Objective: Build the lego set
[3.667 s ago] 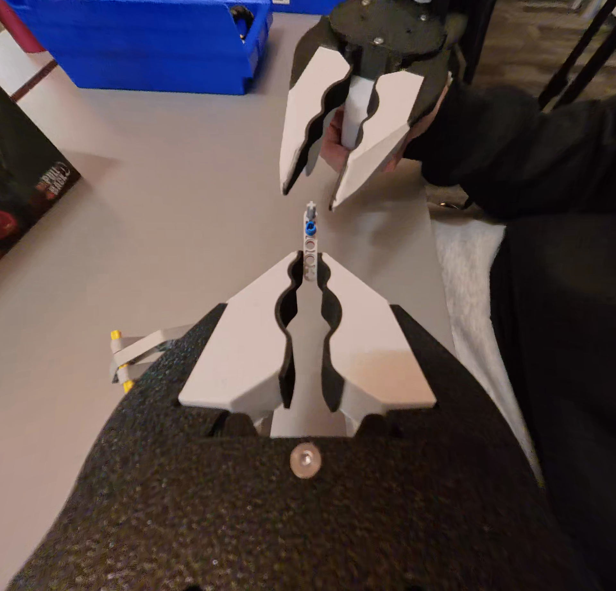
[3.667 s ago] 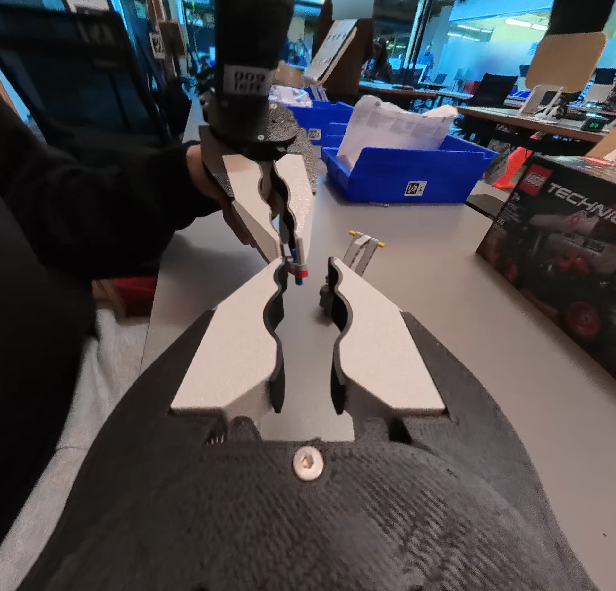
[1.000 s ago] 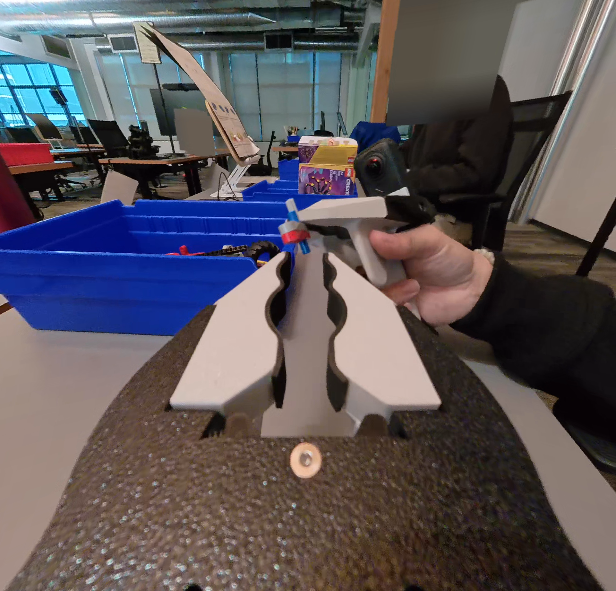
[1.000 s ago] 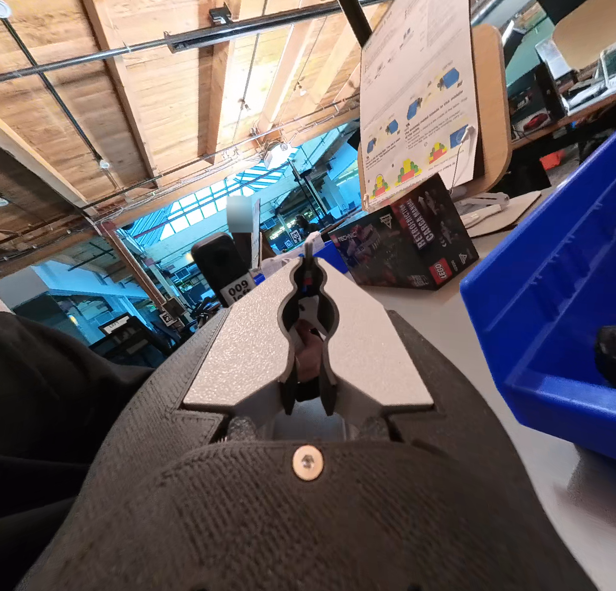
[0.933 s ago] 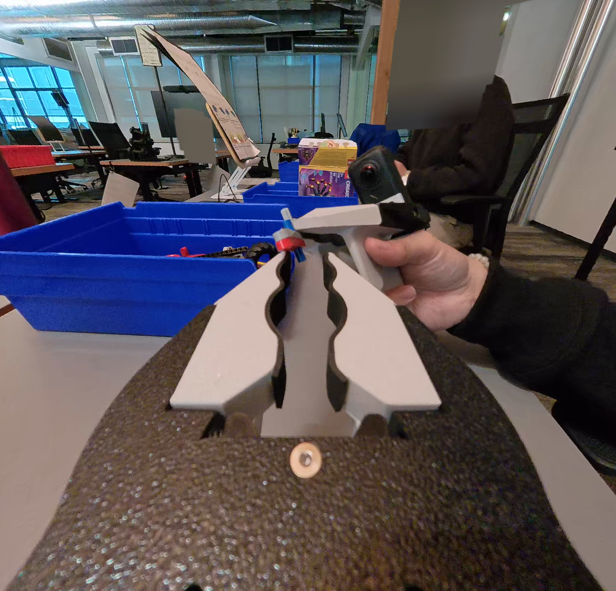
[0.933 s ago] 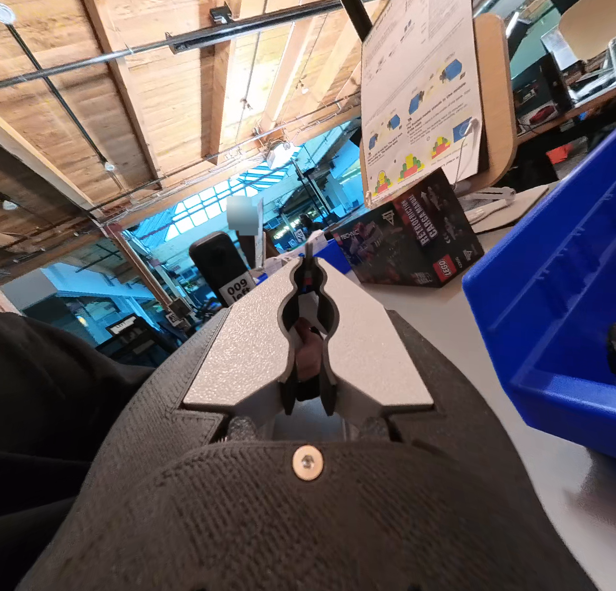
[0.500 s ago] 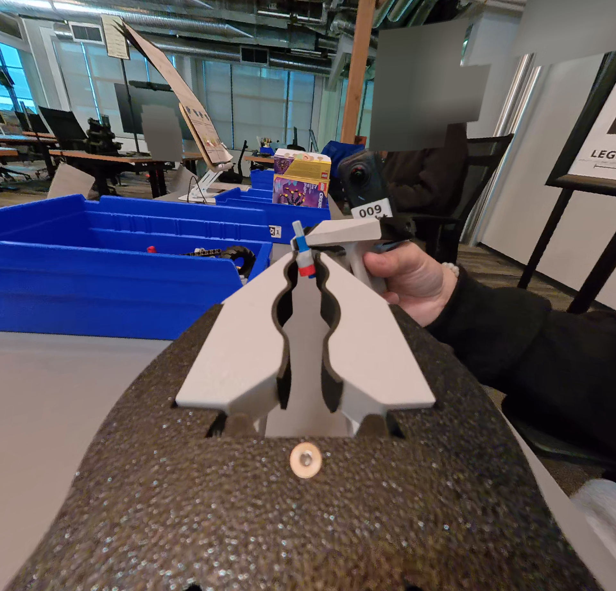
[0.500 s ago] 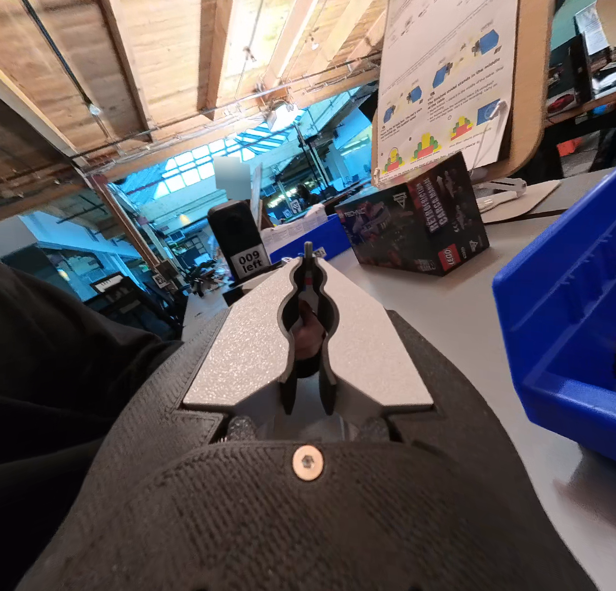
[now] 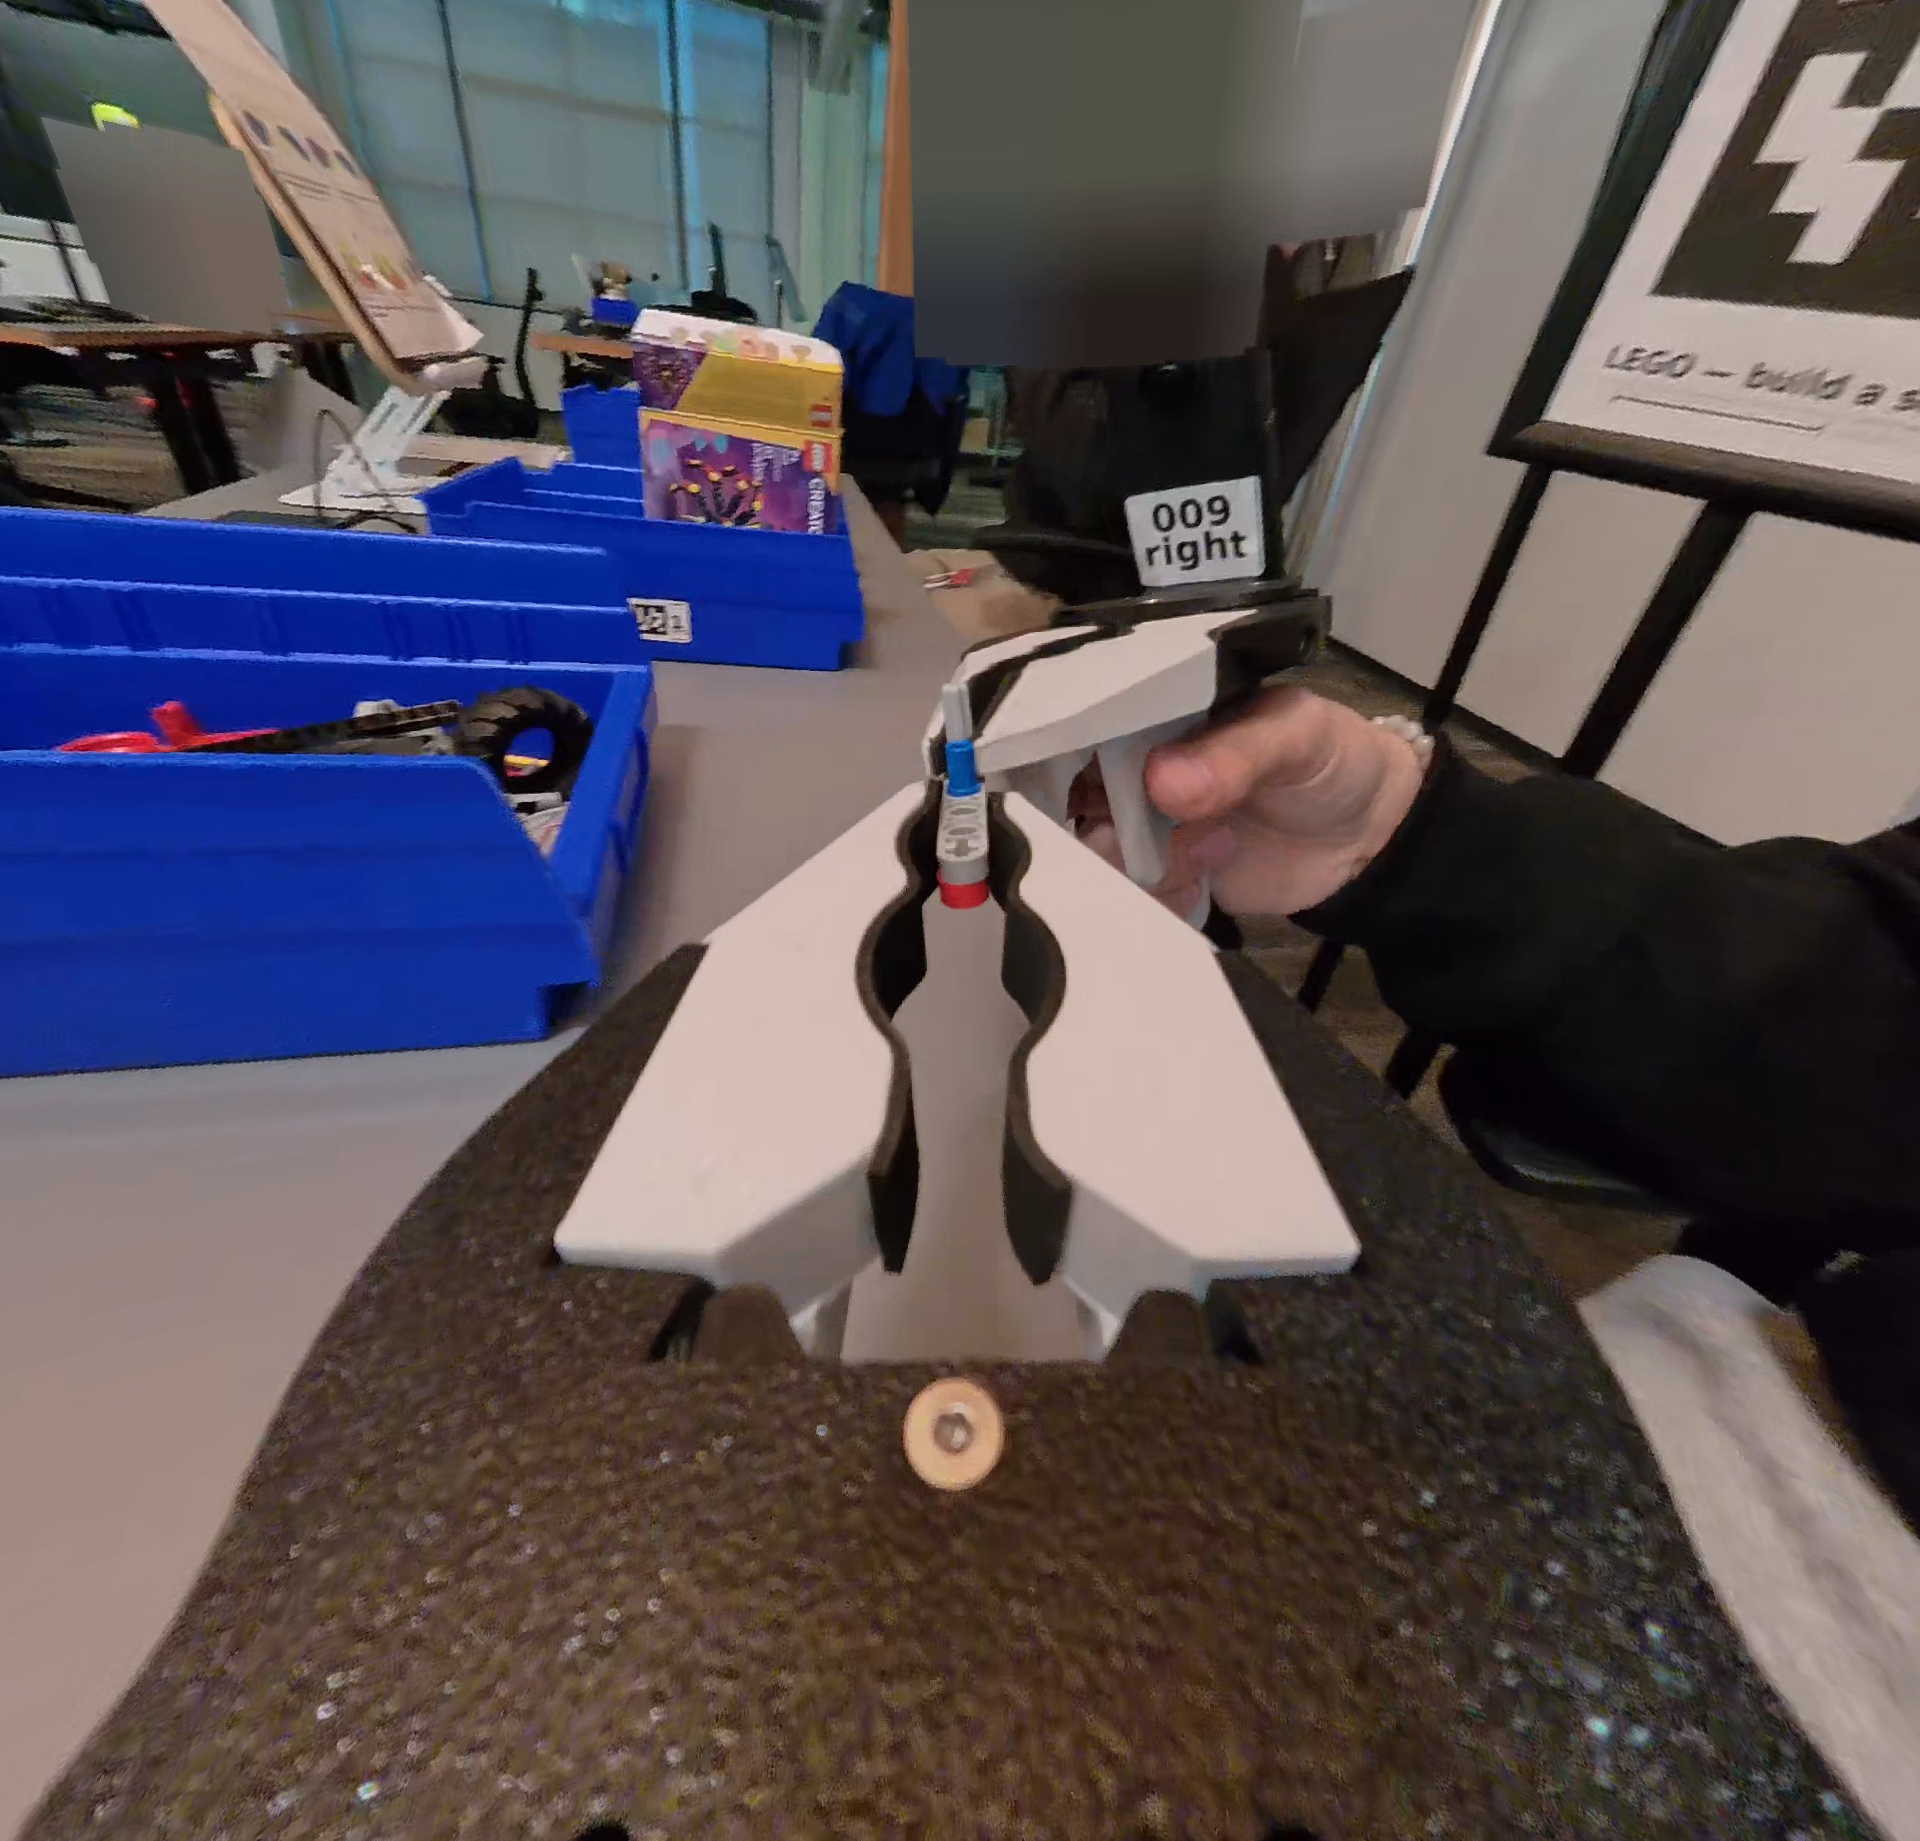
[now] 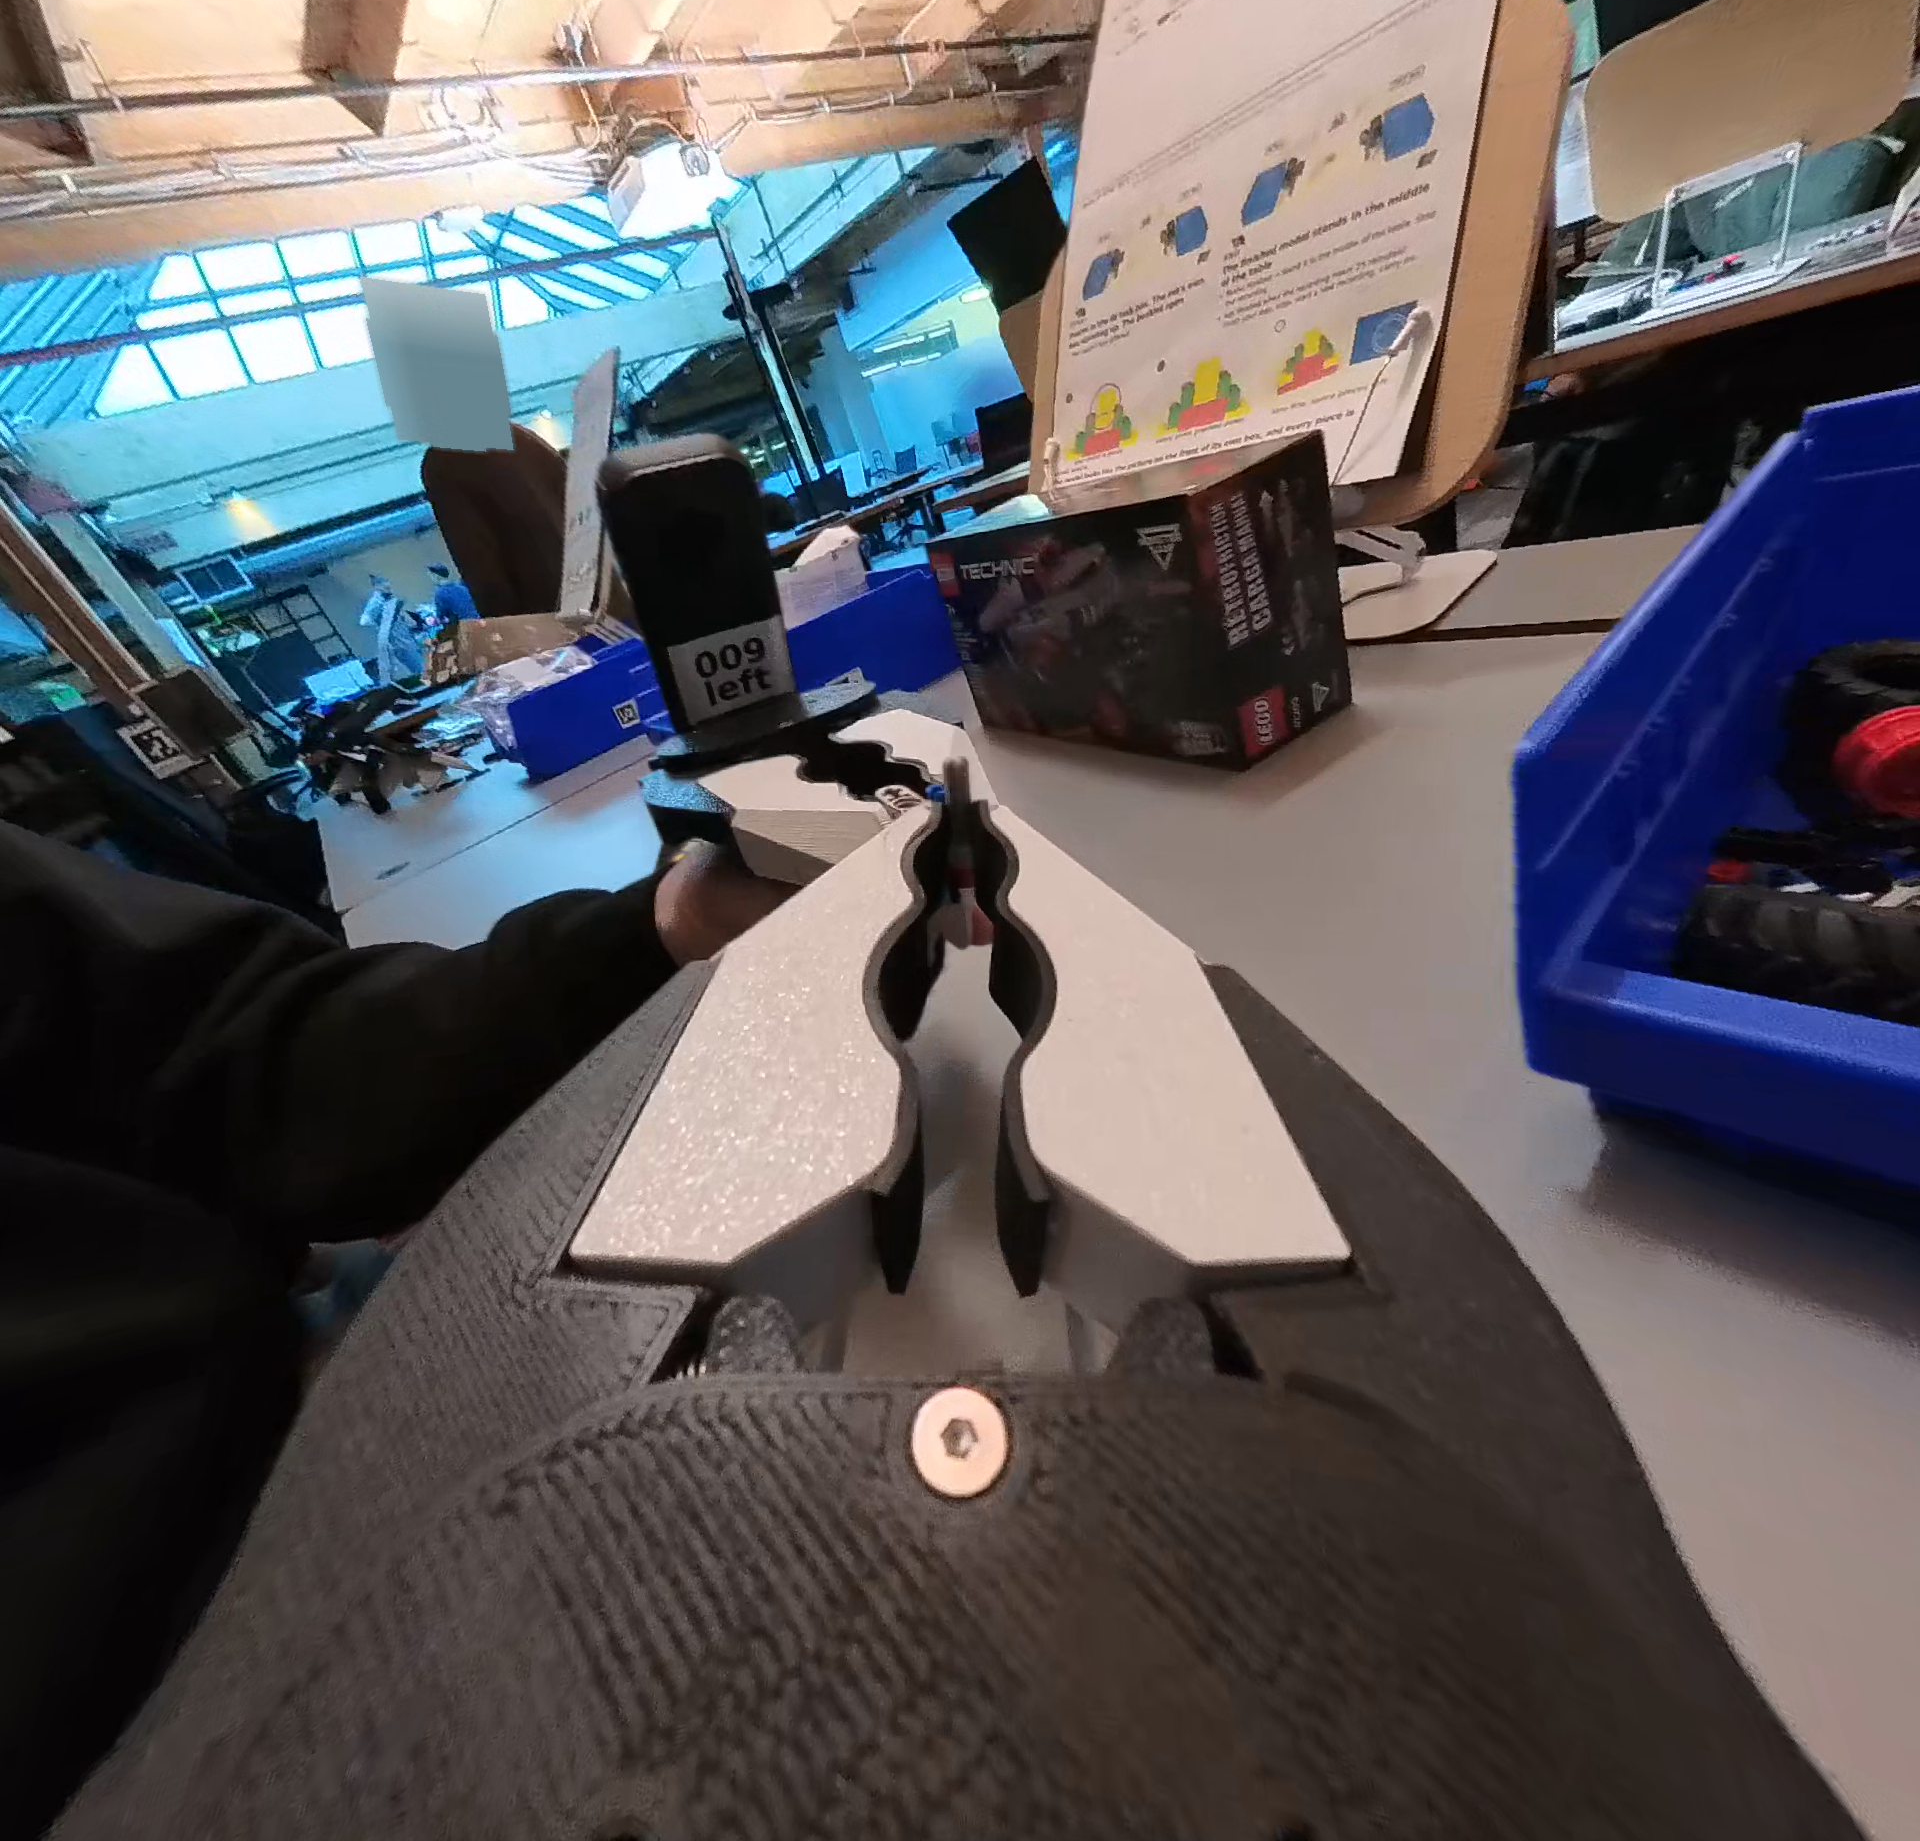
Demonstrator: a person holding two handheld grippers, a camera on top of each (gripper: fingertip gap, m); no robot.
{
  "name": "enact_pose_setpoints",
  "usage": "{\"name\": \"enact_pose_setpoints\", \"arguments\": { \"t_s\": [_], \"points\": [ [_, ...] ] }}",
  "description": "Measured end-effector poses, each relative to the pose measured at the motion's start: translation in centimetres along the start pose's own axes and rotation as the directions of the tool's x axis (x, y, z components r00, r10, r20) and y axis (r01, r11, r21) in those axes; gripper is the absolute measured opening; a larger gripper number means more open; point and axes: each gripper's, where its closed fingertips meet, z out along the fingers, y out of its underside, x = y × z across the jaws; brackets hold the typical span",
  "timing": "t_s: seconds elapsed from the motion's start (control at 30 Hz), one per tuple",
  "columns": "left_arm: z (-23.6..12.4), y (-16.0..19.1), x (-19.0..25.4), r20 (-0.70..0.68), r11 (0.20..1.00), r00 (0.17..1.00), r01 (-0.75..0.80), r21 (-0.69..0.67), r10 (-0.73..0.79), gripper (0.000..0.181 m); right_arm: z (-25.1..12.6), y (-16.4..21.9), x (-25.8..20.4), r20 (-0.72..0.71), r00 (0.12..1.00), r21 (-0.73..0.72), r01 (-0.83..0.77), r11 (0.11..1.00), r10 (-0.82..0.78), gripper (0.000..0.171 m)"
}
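A small lego assembly (image 9: 963,833), a thin grey axle carrying a blue bush, a grey connector and a red bush, is held upright in the air above the grey table (image 9: 208,1220). My left gripper (image 9: 963,817) is shut on its grey connector from below. My right gripper (image 9: 951,737) comes in from the right, held by a hand, and is shut on the axle's upper part. In the right wrist view my right gripper (image 10: 958,835) pinches the axle (image 10: 958,775), and the left gripper (image 10: 912,796) meets it from the left.
A blue bin (image 9: 312,856) with tyres (image 9: 540,731) and loose parts stands left of the grippers; it also shows in the right wrist view (image 10: 1662,856). A black lego box (image 10: 1143,628) and an instruction board (image 10: 1278,181) stand behind. More blue bins and a yellow-purple box (image 9: 738,441) lie farther off. Both grippers' tips are close together, under 4 cm apart.
My left gripper's fingers have narrowed and closed around the small assembly. Both grippers have tilted downward, so the table and bin show more. The right gripper stays shut on the axle.
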Motion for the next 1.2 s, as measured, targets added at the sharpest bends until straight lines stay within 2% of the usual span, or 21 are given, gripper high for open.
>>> {"name": "enact_pose_setpoints", "arguments": {
  "t_s": [0.2,0.3,0.33,0.53,0.7,0.97,1.2],
  "points": [
    [-1.8,1.0,3.2,-0.064,0.998,0.997,-0.039,-0.045,0.036,0.005,-0.2,1.7,-3.3,-0.047,0.998,-0.015,0.043,0.999,-0.044,0.003],
    [-2.4,1.5,4.8,-0.077,0.995,0.995,-0.07,-0.07,0.065,0.005,-0.5,2.4,-5.2,-0.029,0.999,0.004,0.036,0.999,-0.036,0.009],
    [-2.6,1.7,5.5,-0.088,0.995,0.994,-0.069,-0.072,0.062,0.005,-0.7,2.6,-5.7,-0.029,0.999,0.002,0.04,0.999,-0.04,0.005],
    [-3.9,2.0,8.8,-0.149,0.997,0.988,-0.059,-0.053,0.05,0.005,-1.2,3.7,-9.0,-0.028,0.975,-0.107,0.215,0.971,-0.219,0.003],
    [-4.6,3.1,9.0,-0.094,0.986,0.99,-0.116,-0.119,0.105,0.005,-1.1,5.0,-9.4,-0.005,0.967,-0.211,0.249,0.945,-0.256,0.002],
    [-5.1,2.3,7.9,-0.06,0.996,0.997,-0.052,-0.074,0.047,0.006,0.1,4.4,-8.8,0.039,0.951,-0.376,0.298,0.877,-0.307,0.002],
    [-5.8,1.6,7.4,-0.057,0.999,0.998,-0.007,-0.037,0.005,0.006,1.1,3.7,-8.9,0.063,0.956,-0.399,0.288,0.871,-0.287,0.002]
  ]
}}
